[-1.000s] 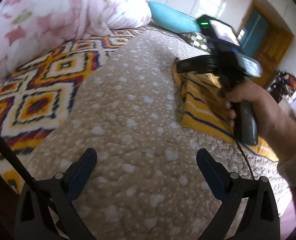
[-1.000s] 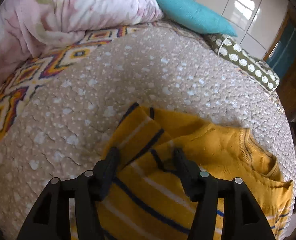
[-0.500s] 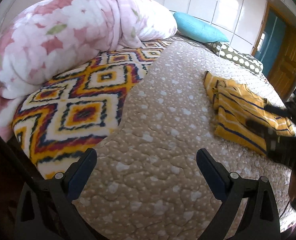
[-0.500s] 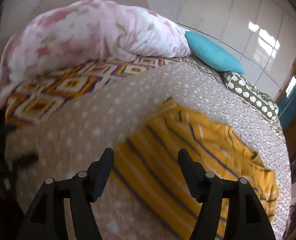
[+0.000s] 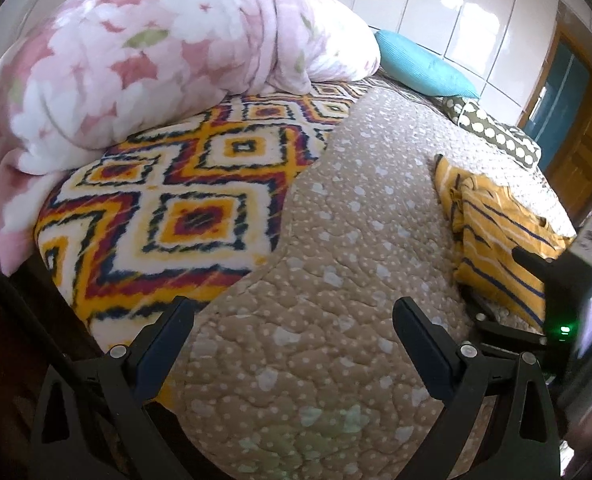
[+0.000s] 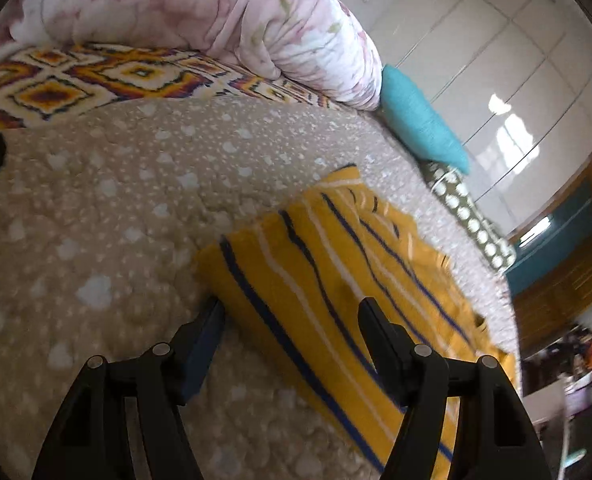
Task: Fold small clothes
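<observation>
A yellow top with blue and white stripes (image 6: 335,276) lies folded on the beige quilted bed cover (image 6: 96,240). My right gripper (image 6: 292,314) is open and low over the top's near corner. Its left finger is just off the cloth edge and its right finger is above the stripes, neither pressing. In the left wrist view the top (image 5: 495,236) lies far right, with the right gripper (image 5: 507,292) at its near edge. My left gripper (image 5: 292,320) stands wide open above bare cover (image 5: 335,280), well left of the top, with nothing between its fingers.
A rolled pink floral duvet (image 5: 156,52) and a diamond-patterned blanket (image 5: 184,200) fill the left side of the bed. A teal cushion (image 5: 419,66) and a dotted olive pillow (image 5: 495,136) lie at the far end. White cupboard doors and a wooden door (image 5: 583,152) stand behind.
The right gripper opened off the folded sleeve, drew back to the top's near corner and rolled. In the left view it went from the middle to the right edge, as that view swung left.
</observation>
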